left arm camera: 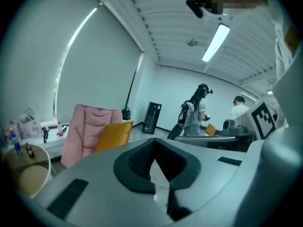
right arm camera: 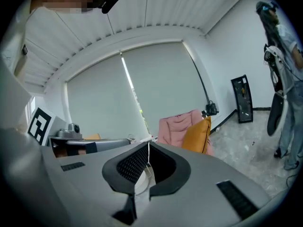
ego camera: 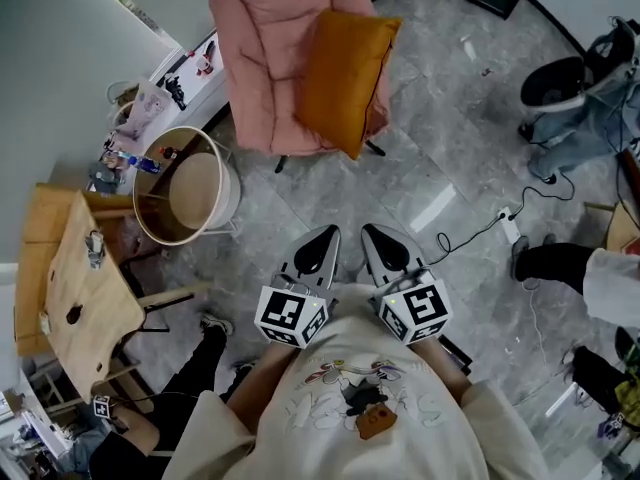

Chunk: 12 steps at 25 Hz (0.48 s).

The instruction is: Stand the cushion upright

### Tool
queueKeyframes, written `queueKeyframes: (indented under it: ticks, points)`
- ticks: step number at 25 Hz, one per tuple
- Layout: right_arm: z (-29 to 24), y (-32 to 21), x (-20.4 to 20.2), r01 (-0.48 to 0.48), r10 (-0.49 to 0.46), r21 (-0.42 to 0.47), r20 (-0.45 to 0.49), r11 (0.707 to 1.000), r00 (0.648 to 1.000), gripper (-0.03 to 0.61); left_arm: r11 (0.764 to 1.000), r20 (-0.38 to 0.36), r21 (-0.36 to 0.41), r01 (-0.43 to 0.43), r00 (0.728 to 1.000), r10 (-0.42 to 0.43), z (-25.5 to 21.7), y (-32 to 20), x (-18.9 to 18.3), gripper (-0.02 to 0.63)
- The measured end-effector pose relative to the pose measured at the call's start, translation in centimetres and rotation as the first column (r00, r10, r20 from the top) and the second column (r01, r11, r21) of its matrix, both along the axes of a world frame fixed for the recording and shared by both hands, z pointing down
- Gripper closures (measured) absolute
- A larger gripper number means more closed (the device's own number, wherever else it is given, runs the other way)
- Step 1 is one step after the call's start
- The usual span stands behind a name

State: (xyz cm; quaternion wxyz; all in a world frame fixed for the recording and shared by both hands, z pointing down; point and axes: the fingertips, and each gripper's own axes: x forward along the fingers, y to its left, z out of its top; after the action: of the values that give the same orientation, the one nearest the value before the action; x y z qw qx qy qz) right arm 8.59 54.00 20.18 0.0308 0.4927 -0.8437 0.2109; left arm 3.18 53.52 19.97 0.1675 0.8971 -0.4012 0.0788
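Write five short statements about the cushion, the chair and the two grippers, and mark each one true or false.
1. The orange cushion rests on the pink chair. True.
2. The left gripper holds the cushion. False: its jaws are together on nothing, well apart from the cushion.
3. The right gripper is shut. True.
4. The cushion lies face down, clear of the chair's back. False: it leans against the chair's back.
5. Both grippers point towards the chair. True.
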Motion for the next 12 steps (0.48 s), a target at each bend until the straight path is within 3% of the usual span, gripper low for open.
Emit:
queueKeyframes:
  ticks: [2,6,9,12]
  points:
    - [-0.2,-0.2,0.8,0.001,-0.001,0.009,0.025,1.000,1.000,0.555,0.999,-0.045,-0.043,0.027,0.999,-0.029,0.5,-0.6,0.1,0.609]
    - [0.6,-1.3,2.3,0.004,-0.004,0.005,0.013,1.000,1.000,0.555,0.995,0.003,-0.023,0.097,0.995,-0.097,0.8,-1.8,-0.4,0.609]
    - [1.5,-1.5,3.1,-0.007,0.008,-0.036,0.009,0.999,1.000,0.555,0.991,-0.052,-0.095,0.094,0.994,-0.100,1.2,-1.7,-0.4,0.609]
    - [1.6,-2.9,3.4,-0.020,0.020,-0.041,0.006,0.999,1.000,0.555,0.990,-0.038,-0.102,0.103,0.994,-0.107,1.4,-3.0,-1.0,0.609]
